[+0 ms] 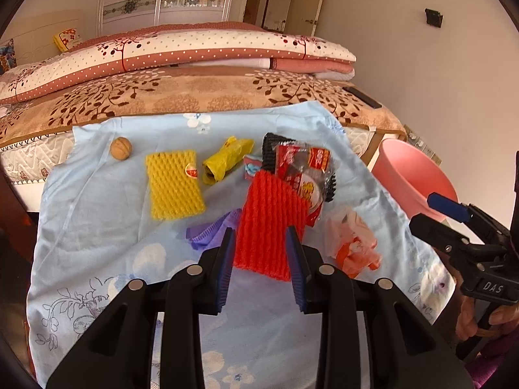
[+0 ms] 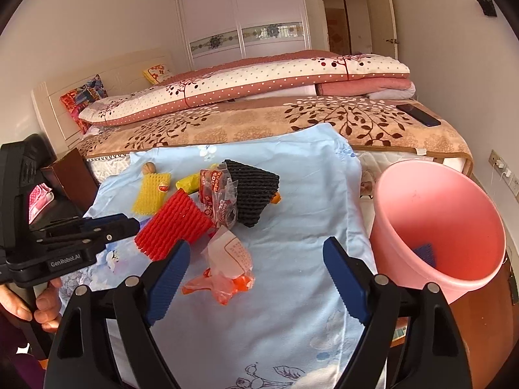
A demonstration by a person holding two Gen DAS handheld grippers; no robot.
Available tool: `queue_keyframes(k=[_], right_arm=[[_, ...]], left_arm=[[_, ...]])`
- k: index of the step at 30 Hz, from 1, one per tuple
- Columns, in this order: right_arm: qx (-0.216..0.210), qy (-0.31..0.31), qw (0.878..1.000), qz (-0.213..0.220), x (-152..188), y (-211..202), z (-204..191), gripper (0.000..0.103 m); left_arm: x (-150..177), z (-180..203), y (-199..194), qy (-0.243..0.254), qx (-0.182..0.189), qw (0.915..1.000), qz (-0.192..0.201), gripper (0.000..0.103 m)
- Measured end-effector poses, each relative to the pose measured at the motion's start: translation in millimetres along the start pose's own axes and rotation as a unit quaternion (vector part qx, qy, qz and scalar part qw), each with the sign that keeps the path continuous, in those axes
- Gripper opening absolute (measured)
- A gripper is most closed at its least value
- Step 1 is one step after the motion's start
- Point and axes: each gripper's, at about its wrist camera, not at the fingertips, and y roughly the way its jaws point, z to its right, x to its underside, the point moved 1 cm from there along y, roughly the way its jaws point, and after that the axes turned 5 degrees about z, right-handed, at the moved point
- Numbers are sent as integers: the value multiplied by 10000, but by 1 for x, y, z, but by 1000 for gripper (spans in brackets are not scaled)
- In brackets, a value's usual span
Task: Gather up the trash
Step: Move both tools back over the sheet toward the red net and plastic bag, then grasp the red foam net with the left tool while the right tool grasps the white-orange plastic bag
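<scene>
Left gripper (image 1: 259,240) pinches red foam netting (image 1: 269,223) at lower centre.
Right gripper (image 2: 256,259) gapes empty above an orange wrapper (image 2: 223,278); pink bin (image 2: 434,227) sits right.

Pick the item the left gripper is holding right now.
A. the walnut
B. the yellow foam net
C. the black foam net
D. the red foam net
D: the red foam net sits clamped between the blue pads of the left gripper and is lifted off the blue cloth, while the other items lie farther back on the cloth.
</scene>
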Motion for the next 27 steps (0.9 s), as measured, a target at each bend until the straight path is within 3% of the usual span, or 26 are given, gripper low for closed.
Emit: queue_keyframes(k=[8,14,16,19,27], right_arm=[[11,-83,9999,-76,2,7,-10,82],[-17,-214,9996,-191,5,16,-19,82],[-21,-230,9995,-220,5,18,-19,82],[-26,-179,9995,-272,7,21,-16,82],[-57,-31,9985,-543,10,42,-11,82]], left_arm=[[9,-3,15,104,-246,9995,-150,32],[11,-4,15,11,-105,9999,-136,31],[10,-4,15,25,-28,9999,-127,9],[9,-3,11,1,79,9999,-65,1],[-3,4,-10,119,305,9990,300,0]])
